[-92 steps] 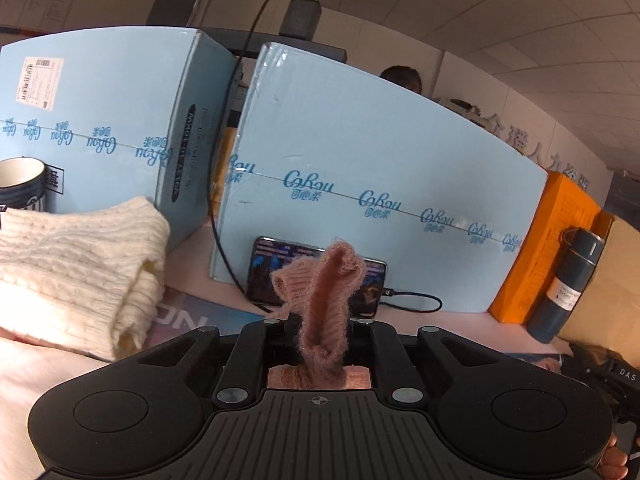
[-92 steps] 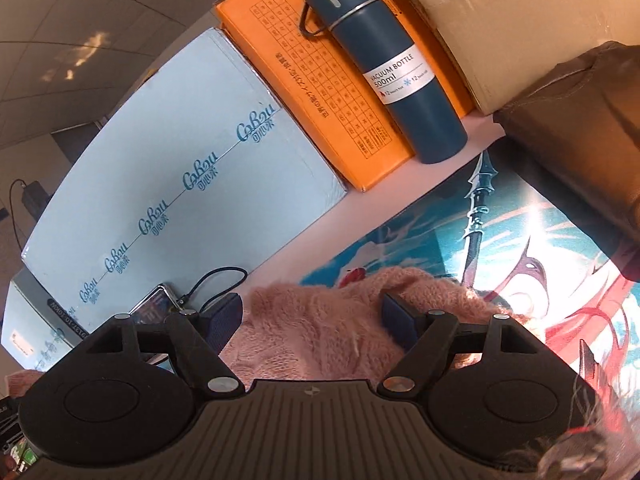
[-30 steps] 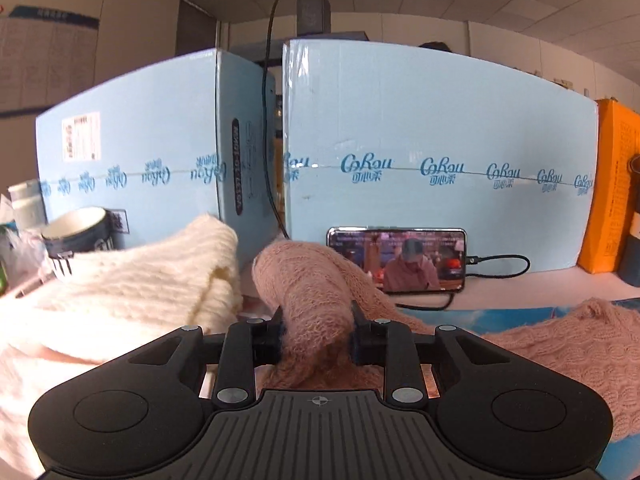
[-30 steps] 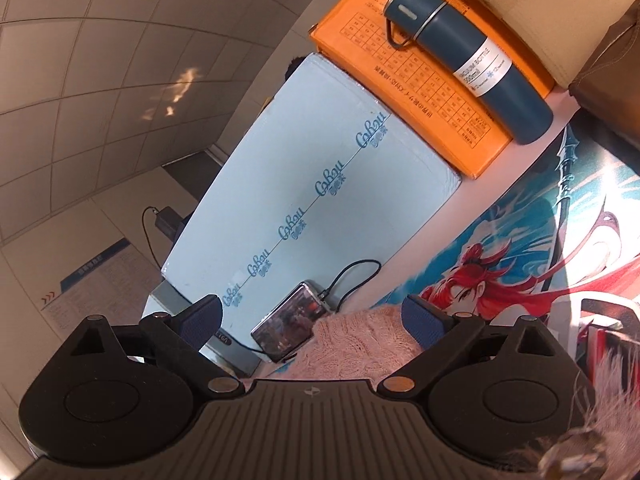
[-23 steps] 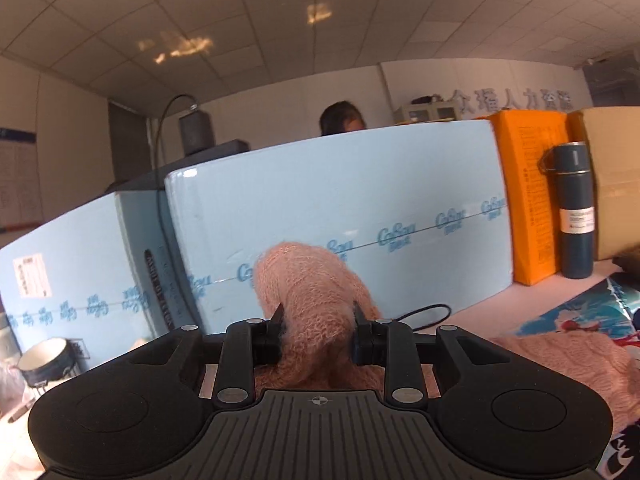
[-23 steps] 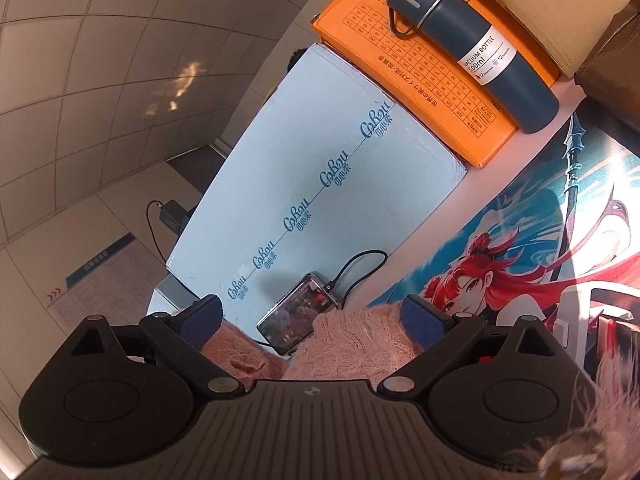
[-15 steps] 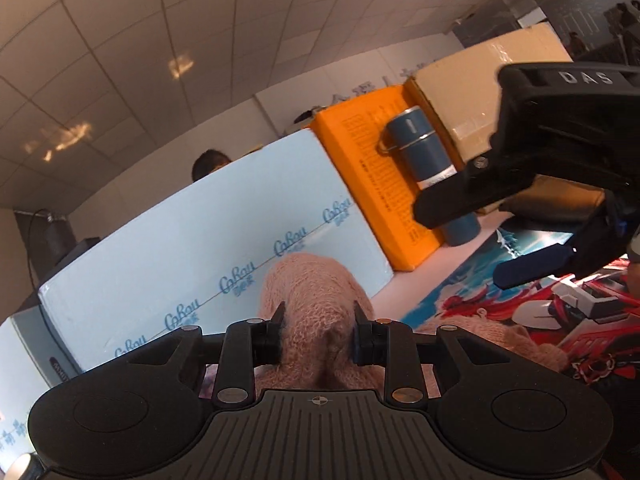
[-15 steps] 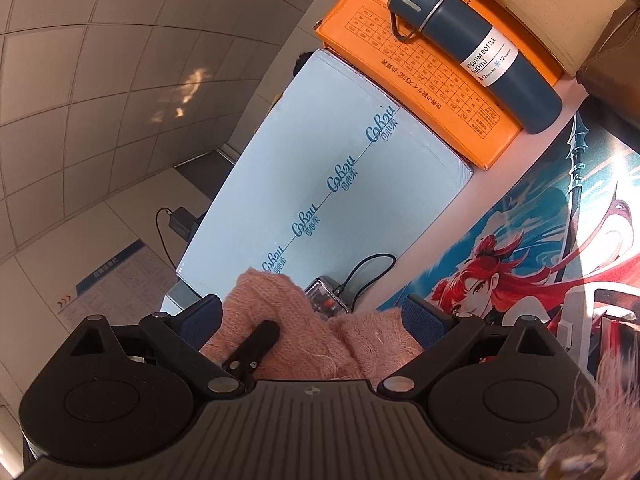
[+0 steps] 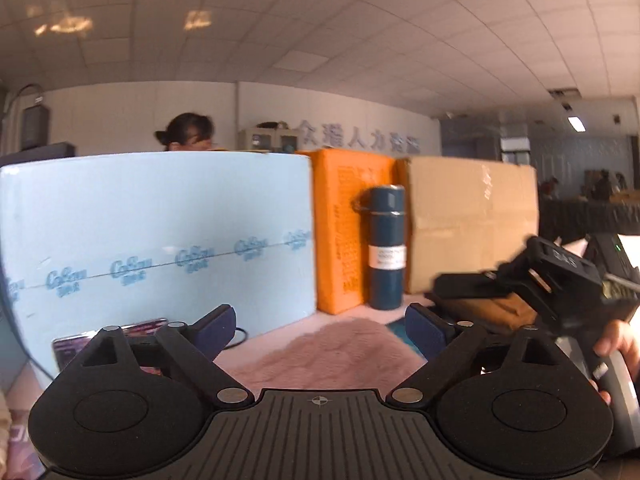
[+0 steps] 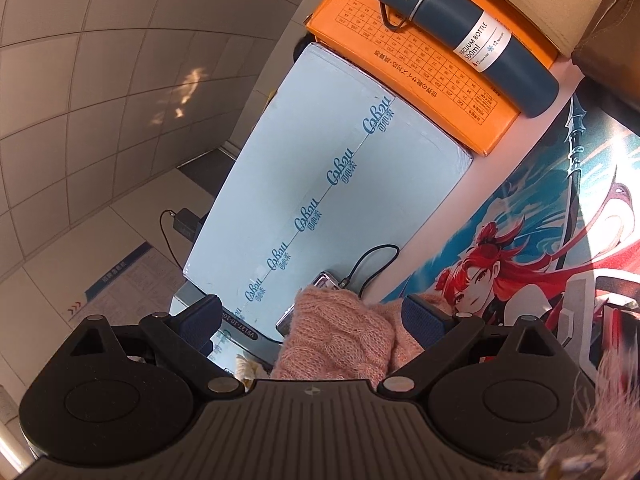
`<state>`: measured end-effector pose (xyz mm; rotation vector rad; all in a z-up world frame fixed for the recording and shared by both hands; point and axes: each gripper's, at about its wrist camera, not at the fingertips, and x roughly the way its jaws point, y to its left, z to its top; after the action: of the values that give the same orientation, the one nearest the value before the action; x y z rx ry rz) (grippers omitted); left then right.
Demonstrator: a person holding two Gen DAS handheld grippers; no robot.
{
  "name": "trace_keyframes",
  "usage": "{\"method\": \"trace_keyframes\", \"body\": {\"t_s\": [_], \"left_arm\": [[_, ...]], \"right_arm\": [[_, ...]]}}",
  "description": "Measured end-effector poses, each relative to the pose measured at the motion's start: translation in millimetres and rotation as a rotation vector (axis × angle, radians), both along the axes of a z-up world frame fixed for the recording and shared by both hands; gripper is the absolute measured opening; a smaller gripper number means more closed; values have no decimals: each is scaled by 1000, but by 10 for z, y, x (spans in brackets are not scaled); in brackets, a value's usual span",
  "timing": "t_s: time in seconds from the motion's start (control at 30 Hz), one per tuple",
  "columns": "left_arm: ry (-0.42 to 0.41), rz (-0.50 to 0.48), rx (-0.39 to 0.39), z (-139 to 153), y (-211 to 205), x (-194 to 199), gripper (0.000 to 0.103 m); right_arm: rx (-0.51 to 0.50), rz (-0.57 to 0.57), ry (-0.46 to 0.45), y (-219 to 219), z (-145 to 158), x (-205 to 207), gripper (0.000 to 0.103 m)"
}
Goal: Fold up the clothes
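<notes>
A pink knit sweater (image 9: 332,350) lies on the table below and ahead of my left gripper (image 9: 320,330), which is open and empty, jaws wide apart. In the right wrist view a folded part of the same sweater (image 10: 340,340) sits low between the fingers of my right gripper (image 10: 316,320), which is open; its right pad (image 10: 422,322) is beside the knit without pinching it. The right gripper also shows at the right of the left wrist view (image 9: 560,280), held by a hand.
Light blue boxes (image 9: 160,240), an orange box (image 9: 344,232) and a cardboard box (image 9: 468,224) stand along the back. A dark blue vacuum bottle (image 9: 386,248) stands by them. A phone (image 10: 320,284) with a cable leans on the blue box. An anime-print mat (image 10: 520,240) covers the table.
My left gripper has opened and let go of the pink sleeve, which now lies folded on the sweater. The left gripper has swung right. The right gripper has stayed open.
</notes>
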<state>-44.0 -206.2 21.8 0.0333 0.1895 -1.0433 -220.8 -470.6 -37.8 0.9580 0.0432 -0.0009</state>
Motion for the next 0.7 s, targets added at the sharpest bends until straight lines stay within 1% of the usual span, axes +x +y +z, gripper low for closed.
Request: {"method": "trace_keyframes", "body": {"t_s": [0.03,0.1,0.17,0.2,0.23,0.33,0.37,0.4,0.43,0.47,0.5,0.53,0.6,0.63,0.67,0.7], "left_arm": [[51,64,-32,-14,103,167,98],[239,148,-76,-165,238,481,98],[420,126,-97,-322,283,727,97],[483,110,-96,-382,267,799,97],[540,93,-92,-439,244,862,97],[568,63,-82,-499,230,828,97],[574,54,-78,-517,226,812,97],[581,44,-75,-536,222,797,97],[587,35,-71,-554,218,781,97],[593,25,-68,-572,214,765,97],[600,16,-64,-590,211,750,97],[606,6,-60,-608,207,734,97],[619,-13,-53,-644,199,702,97],[625,-22,-50,-662,195,687,97],[628,-24,-52,-666,199,686,97],[628,-29,-64,-659,212,685,97]], "right_arm": [[-16,18,3,18,12,9,97],[-52,74,9,64,35,43,97],[-64,138,7,106,46,97,97],[-66,159,12,124,53,131,97],[-65,157,43,142,69,180,97],[-44,98,185,204,125,344,95],[-26,101,204,230,115,397,94],[-8,104,222,256,106,451,89],[5,107,239,284,99,505,84],[-3,106,259,322,106,558,69],[-27,95,291,365,123,609,47],[-51,84,323,408,140,659,38],[-92,62,379,484,173,752,28],[-85,58,371,483,182,766,25],[-57,62,340,460,188,749,23],[-8,71,285,415,184,711,21]]}}
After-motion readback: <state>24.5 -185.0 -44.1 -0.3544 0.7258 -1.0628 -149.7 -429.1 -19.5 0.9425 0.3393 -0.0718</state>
